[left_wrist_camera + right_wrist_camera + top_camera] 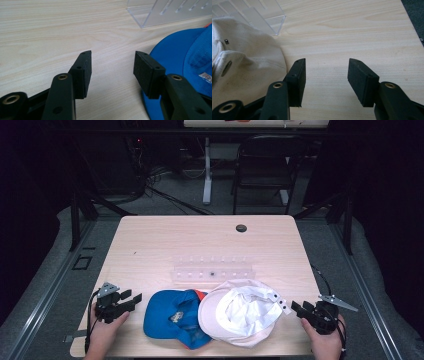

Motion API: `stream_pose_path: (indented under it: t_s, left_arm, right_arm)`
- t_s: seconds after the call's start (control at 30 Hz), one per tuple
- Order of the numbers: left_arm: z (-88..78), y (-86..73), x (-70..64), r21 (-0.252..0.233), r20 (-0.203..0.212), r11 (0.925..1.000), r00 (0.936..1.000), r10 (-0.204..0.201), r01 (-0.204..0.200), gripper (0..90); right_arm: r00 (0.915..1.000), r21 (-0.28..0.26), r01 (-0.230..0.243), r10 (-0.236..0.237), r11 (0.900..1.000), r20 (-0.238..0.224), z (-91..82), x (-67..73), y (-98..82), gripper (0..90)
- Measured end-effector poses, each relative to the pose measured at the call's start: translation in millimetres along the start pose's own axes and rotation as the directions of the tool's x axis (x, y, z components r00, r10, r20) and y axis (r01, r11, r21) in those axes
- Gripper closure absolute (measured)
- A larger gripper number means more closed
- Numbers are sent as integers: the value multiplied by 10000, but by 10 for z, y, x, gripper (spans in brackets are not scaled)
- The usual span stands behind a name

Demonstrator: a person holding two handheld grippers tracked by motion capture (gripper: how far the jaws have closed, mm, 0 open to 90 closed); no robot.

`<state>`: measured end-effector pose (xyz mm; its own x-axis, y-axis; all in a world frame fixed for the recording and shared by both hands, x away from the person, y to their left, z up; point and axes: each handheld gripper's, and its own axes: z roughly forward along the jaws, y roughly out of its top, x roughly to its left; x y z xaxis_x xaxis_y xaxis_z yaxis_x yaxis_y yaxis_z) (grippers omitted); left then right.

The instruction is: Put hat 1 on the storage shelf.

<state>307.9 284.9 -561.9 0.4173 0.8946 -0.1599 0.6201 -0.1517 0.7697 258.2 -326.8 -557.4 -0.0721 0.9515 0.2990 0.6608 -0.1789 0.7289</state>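
From above, the left gripper [131,300] sits at the near left of the table [165,240], jaws spread and empty, and the right gripper [299,309] mirrors it at the near right, also spread with nothing between. Between them lie two caps: a blue cap [172,317] toward the left tool and a white cap [240,312] toward the right, its edge overlapping the blue one. Behind them stands a clear acrylic rack [212,271], near but apart from the caps as far as I can tell.

Along the left gripper's own view [112,71], the jaws stand wide over bare wood; the blue cap [180,55] lies just beside the right-hand jaw, and whether it touches the pad is hard to say. The rack's corner [160,12] shows beyond.

Along the right gripper's view [327,80], the jaws again gape wide, with the white cap [247,67] just beside the left-hand jaw.

Both caps look light and soft; the cloth crowns would crumple under a pinch, so the stiffer brim or rim edge seems the better hold.
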Motion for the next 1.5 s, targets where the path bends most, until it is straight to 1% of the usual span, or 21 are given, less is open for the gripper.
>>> stream_pose_path:
  t_s: [0.13, 0.27, 0.4, 0.5, 0.57, 0.67, 0.73, 0.77, 0.8, 0.83, 0.9, 0.97, 1.0, 1.17, 1.2, 1.23, 1.33, 1.37, 1.4, 1.43, 1.5]
  left_arm:
    - [21, 8, -24, 53, 54, 9999, 9999, 130, -130, 494]
    - [25, 15, -44, 88, 45, 9996, 9996, 264, -265, 494]
    - [25, 19, -53, 157, 80, 9993, 9994, 342, -343, 494]
    - [31, 28, -69, 48, 100, 9993, 9992, 376, -377, 494]
    - [28, 37, -73, 141, 106, 9990, 9990, 426, -428, 494]
    - [48, 42, -84, 6, 85, 9991, 9991, 413, -413, 494]
    - [42, 49, -85, 128, 104, 9989, 9989, 454, -456, 494]
    - [46, 51, -88, 137, 111, 9987, 9987, 491, -492, 494]
    - [60, 47, -100, 47, 82, 9988, 9987, 496, -496, 494]
    - [63, 47, -107, 53, 79, 9987, 9987, 504, -504, 494]
    - [64, 49, -111, 56, 70, 9985, 9985, 536, -537, 493]
    - [51, 55, -117, 189, 80, 9978, 9980, 632, -633, 493]
    - [50, 53, -120, 184, 87, 9979, 9980, 623, -624, 492]
    - [41, 53, -131, 158, 101, 9979, 9979, 634, -635, 492]
    - [41, 53, -131, 158, 101, 9979, 9979, 634, -635, 492]
    - [46, 50, -135, 165, 105, 9976, 9977, 666, -668, 492]
    - [60, 47, -146, 106, 120, 9975, 9975, 700, -701, 491]
    - [62, 48, -150, 84, 120, 9975, 9975, 699, -700, 492]
    - [62, 48, -150, 84, 120, 9975, 9975, 699, -700, 491]
    - [65, 49, -148, 90, 115, 9972, 9972, 735, -736, 491]
    - [65, 48, -145, 130, 88, 9974, 9974, 712, -713, 491]
  right_arm:
    - [9999, 44, -98, 98, 9999, -89, 5, 8, -15, 515]
    - [9998, 116, -80, 82, 9999, -156, -19, 11, -17, 511]
    - [9996, 49, -172, 173, 9998, -201, -30, 23, -24, 513]
    - [9996, 276, -187, 192, 9994, -186, -44, 24, -28, 517]
    - [9992, 252, -302, 308, 9992, -265, -42, 28, -38, 521]
    - [9978, 449, -415, 437, 9981, -500, -51, 24, -40, 521]
    - [9968, 492, -464, 495, 9977, -633, -65, 29, -29, 521]
    - [9960, 478, -481, 515, 9977, -724, -78, 38, -15, 521]
    - [9965, 485, -415, 449, 9980, -707, -90, 46, -2, 521]
    - [9977, 569, -334, 366, 9978, -566, -110, 54, 13, 520]
    - [9974, 475, -382, 410, 9981, -591, -132, 78, 45, 509]
    - [9979, 500, -278, 307, 9984, -567, -151, 111, 91, 498]
    - [9979, 623, -207, 244, 9978, -595, -163, 126, 114, 491]
    - [9974, 827, -31, 90, 9966, -709, -212, 215, 223, 484]
    - [9974, 827, -31, 90, 9966, -709, -212, 215, 223, 484]
    - [9982, 922, 127, -73, 9957, -593, -235, 239, 273, 482]
    - [9964, 1114, -48, 143, 9938, -840, -258, 248, 349, 468]
    - [9959, 1198, 14, 94, 9928, -895, -268, 250, 379, 462]
    - [9959, 1198, 14, 94, 9928, -895, -268, 250, 379, 462]
    - [9962, 1355, 145, -27, 9907, -874, -279, 267, 437, 453]
    - [9969, 1510, 261, -145, 9882, -773, -289, 295, 482, 452]
